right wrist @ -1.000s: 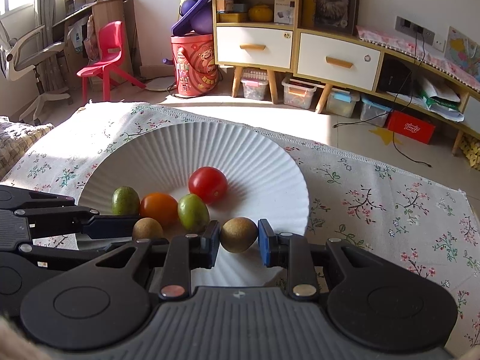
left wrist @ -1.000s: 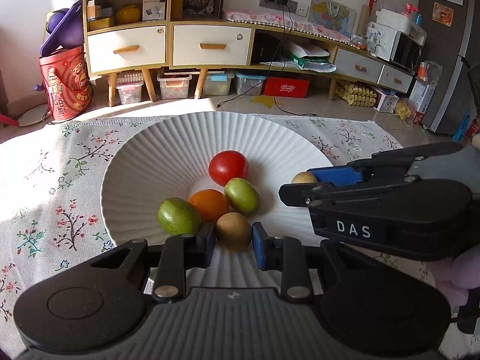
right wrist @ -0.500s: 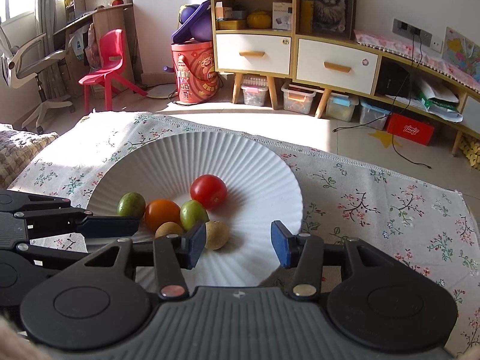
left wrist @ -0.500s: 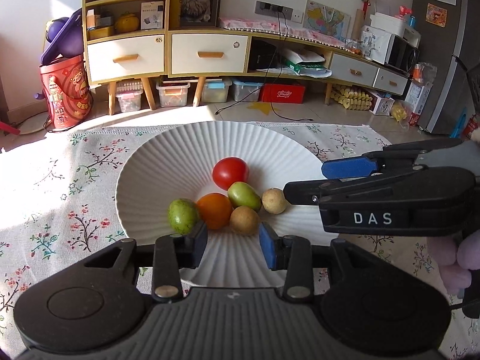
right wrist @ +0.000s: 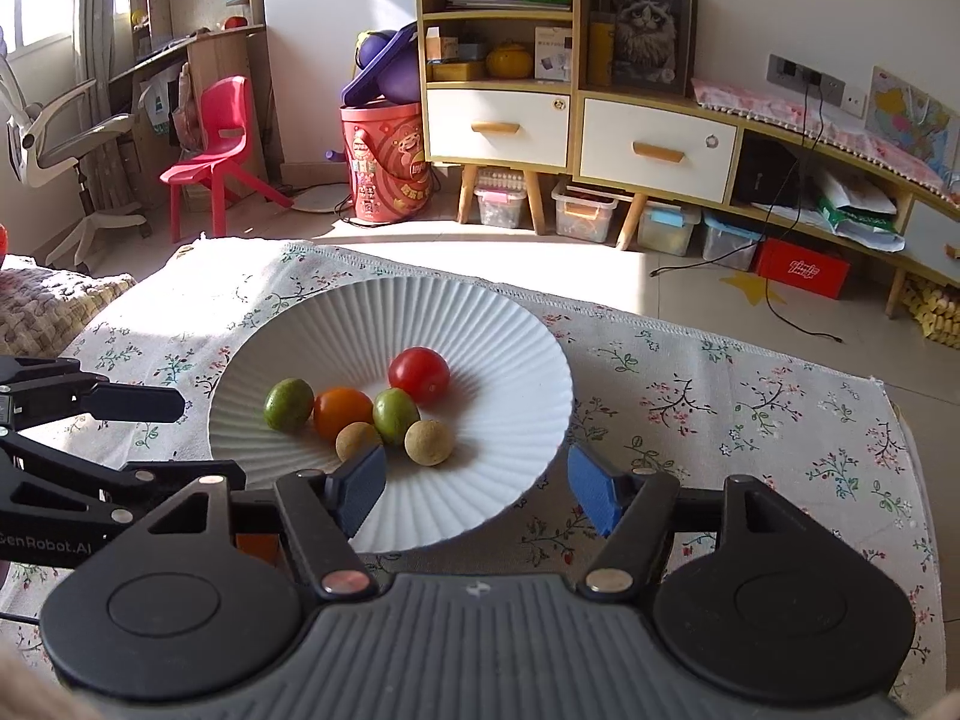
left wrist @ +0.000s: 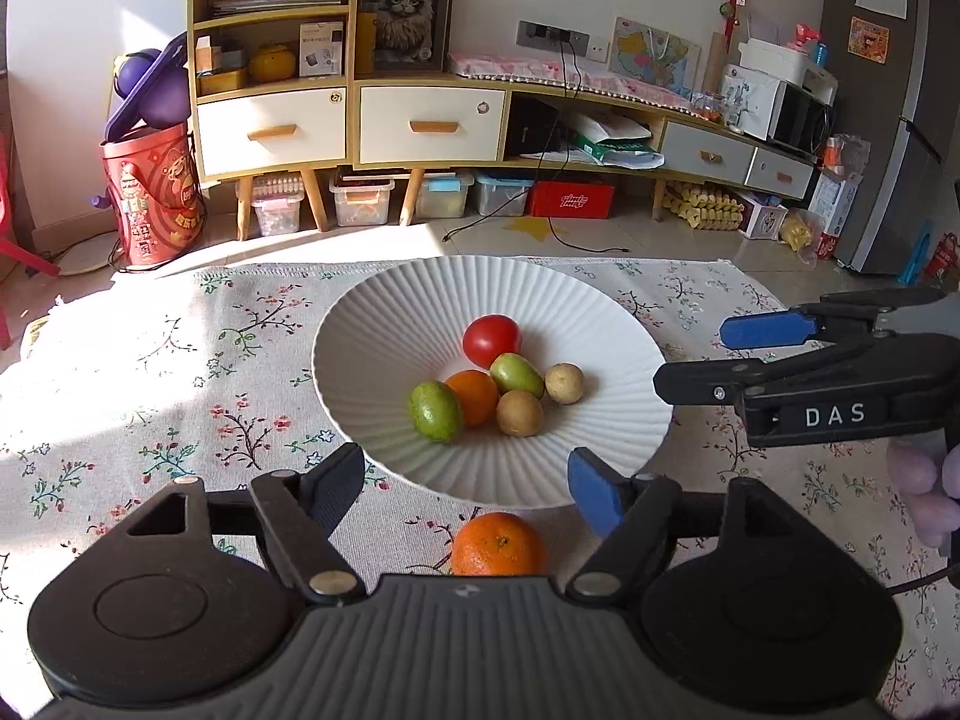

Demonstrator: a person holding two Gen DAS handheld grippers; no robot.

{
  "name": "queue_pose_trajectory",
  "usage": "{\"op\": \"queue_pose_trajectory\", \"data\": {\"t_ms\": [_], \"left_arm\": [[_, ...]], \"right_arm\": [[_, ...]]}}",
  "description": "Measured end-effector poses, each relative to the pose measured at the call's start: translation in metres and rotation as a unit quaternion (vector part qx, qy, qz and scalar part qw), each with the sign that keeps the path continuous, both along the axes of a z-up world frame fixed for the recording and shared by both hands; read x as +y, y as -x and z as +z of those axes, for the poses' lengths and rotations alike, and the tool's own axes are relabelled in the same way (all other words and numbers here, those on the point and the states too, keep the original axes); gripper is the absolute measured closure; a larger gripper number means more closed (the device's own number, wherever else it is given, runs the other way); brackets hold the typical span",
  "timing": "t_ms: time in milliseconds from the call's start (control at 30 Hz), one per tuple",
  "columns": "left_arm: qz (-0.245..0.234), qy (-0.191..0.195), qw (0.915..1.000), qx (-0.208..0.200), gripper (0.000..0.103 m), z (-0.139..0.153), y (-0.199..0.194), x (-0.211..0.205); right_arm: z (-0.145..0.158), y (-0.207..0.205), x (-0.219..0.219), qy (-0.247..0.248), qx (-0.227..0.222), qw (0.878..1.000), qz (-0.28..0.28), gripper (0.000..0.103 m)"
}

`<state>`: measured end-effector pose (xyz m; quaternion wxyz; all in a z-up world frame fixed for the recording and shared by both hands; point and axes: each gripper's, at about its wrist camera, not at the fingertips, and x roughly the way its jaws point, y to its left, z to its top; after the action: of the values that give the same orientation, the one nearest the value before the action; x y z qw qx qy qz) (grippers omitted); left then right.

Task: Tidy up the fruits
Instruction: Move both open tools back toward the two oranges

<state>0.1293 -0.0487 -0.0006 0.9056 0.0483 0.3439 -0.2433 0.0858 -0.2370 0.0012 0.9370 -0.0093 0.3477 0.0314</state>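
Observation:
A white ribbed plate [left wrist: 384, 324] [right wrist: 498, 330] on the floral cloth holds a red tomato [left wrist: 492, 339], two green fruits [left wrist: 435, 411], an orange fruit [left wrist: 474, 396] and two brown fruits [left wrist: 519, 412] [right wrist: 427, 443]. A tangerine [left wrist: 498, 543] lies on the cloth in front of the plate's near rim. My left gripper [left wrist: 465, 477] hovers over that rim, its jaws opening with nothing held between them. My right gripper [right wrist: 474, 483], at the plate's right side, is also opening and holds nothing.
The cloth [left wrist: 180, 372] ends in a far edge toward the floor. A cabinet with drawers [left wrist: 270, 132] and storage boxes stands behind. A red chair [right wrist: 222, 144] is at the far left. A person's fingers [left wrist: 918, 492] hold the right gripper.
Both grippers let go of their brown fruits, opened wide and drew back and up. The two brown fruits now rest in the plate. The tangerine came into the left wrist view.

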Motion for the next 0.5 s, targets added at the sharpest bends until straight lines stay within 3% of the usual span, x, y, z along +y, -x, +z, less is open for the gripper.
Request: {"op": "queue_pose_trajectory", "data": {"t_ms": [300, 500], "left_arm": [[-0.002, 0.002, 1.0, -0.003, 0.017, 0.001, 0.017, 0.016], [0.006, 0.008, 0.9999, 0.001, 0.013, -0.001, 0.025, 0.028]], "right_arm": [[0.002, 0.02, 0.0, 0.006, -0.005, 1.0, 0.0, 0.027], [0.001, 0.032, 0.001, 0.006, -0.009, 1.0, -0.001, 0.022]]}}
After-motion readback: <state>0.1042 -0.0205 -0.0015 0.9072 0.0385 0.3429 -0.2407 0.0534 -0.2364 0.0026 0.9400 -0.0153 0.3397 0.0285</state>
